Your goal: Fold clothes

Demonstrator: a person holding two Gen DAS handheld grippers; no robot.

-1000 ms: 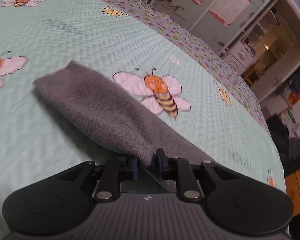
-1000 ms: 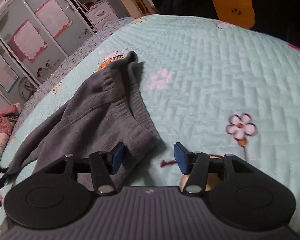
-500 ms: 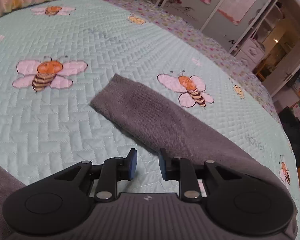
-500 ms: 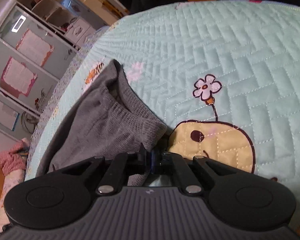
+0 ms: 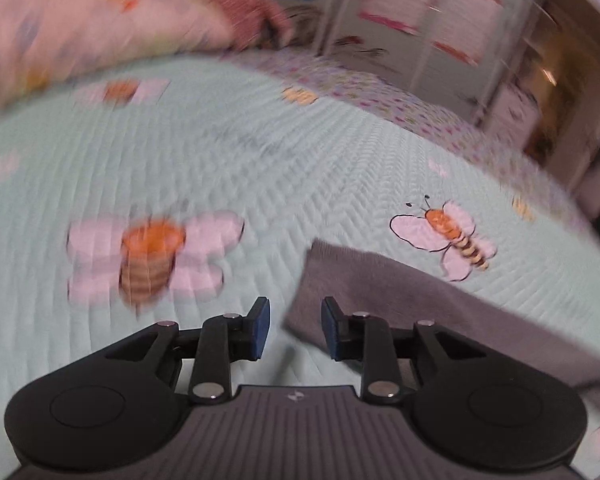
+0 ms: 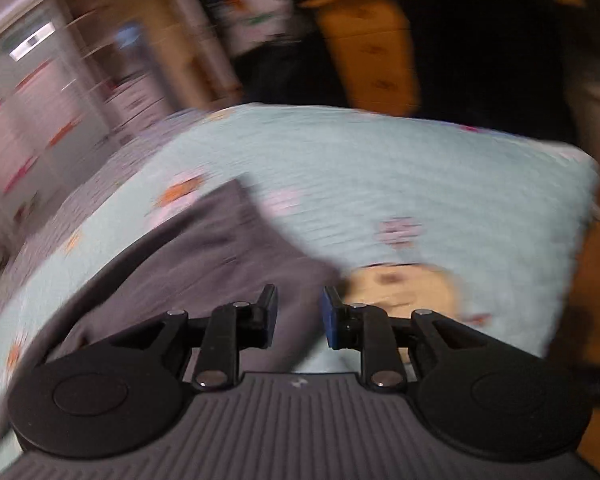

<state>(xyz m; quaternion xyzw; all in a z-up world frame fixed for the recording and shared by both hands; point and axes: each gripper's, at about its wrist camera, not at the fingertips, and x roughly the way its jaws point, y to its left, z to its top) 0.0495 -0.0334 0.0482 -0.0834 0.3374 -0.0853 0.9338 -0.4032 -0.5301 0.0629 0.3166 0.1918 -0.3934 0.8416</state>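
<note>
On the mint quilted bedspread (image 5: 228,168), left wrist view: a grey knit garment (image 5: 400,296) lies flat, just right of the big blurred bee print (image 5: 148,260) and just below the smaller sharp bee print (image 5: 446,236). What shows is a long, narrow strip. Its long axis runs diagonally, from a squared-off end nearest the big bee down and away to the lower right, where it leaves the frame. That free end points up-left, toward the big bee. Left gripper (image 5: 294,328) hovers over the strip's near corner, jaws parted and opening. The blue pads (image 5: 262,326) touch nothing; the grey corner shows in the gap, below them, not pinched. A pink floral pillow (image 5: 84,36) sits at the far edge of the bedspread, beyond the big bee. Frame is motion-blurred on the left.

Right wrist view, heavily blurred: same grey garment (image 6: 204,264), here a wider mass spreading left of the yellow round-face print (image 6: 404,292) on the bedspread (image 6: 380,168). A narrow point of fabric reaches up and away from the face print toward the far bed edge; the bulk trails to the lower left, so the axis runs diagonally again. Right gripper (image 6: 298,316) sits over the garment's right edge, just left of the face print. Jaws apart and opening, pads (image 6: 332,322) clear, cloth underneath and not clamped. An orange cabinet (image 6: 364,48) stands past the bed's far edge.
</note>
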